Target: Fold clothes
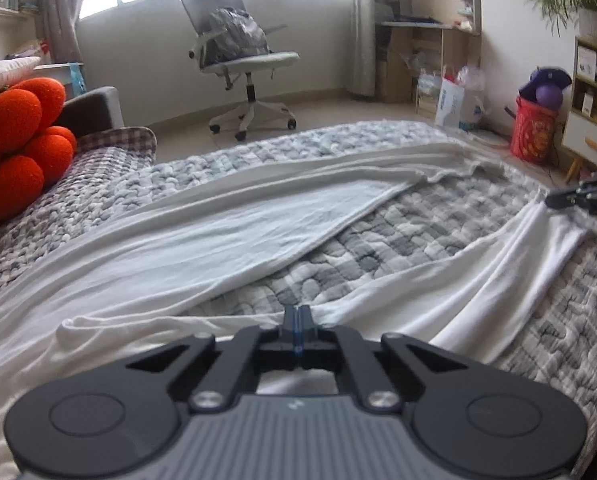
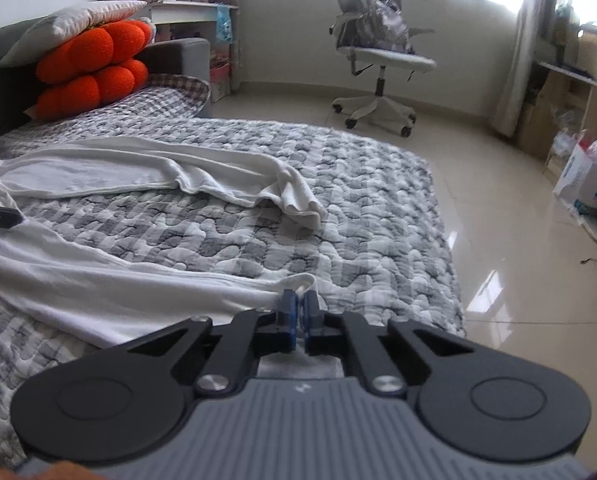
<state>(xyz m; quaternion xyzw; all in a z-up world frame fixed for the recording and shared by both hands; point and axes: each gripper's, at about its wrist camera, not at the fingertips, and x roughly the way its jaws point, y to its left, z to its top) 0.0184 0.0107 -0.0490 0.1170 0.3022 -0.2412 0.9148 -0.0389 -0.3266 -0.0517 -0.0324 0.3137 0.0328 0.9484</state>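
A white garment (image 1: 202,248) lies spread on the grey checked quilt (image 1: 398,236); it looks like trousers with two legs that run away from me. My left gripper (image 1: 297,314) is shut on the cloth of the near leg. My right gripper (image 2: 298,304) is shut on the far end of that same leg (image 2: 138,292), and it shows at the right edge of the left wrist view (image 1: 554,201). The near leg is stretched between the two grippers. The other leg (image 2: 170,172) lies folded and rumpled further back on the quilt (image 2: 338,200).
An orange lobed cushion (image 1: 14,148) and a white pillow (image 2: 78,20) sit at the sofa's end. A grey office chair (image 1: 238,60) stands on the tiled floor by the window. A red basket (image 1: 534,128), shelves and bags line the right wall.
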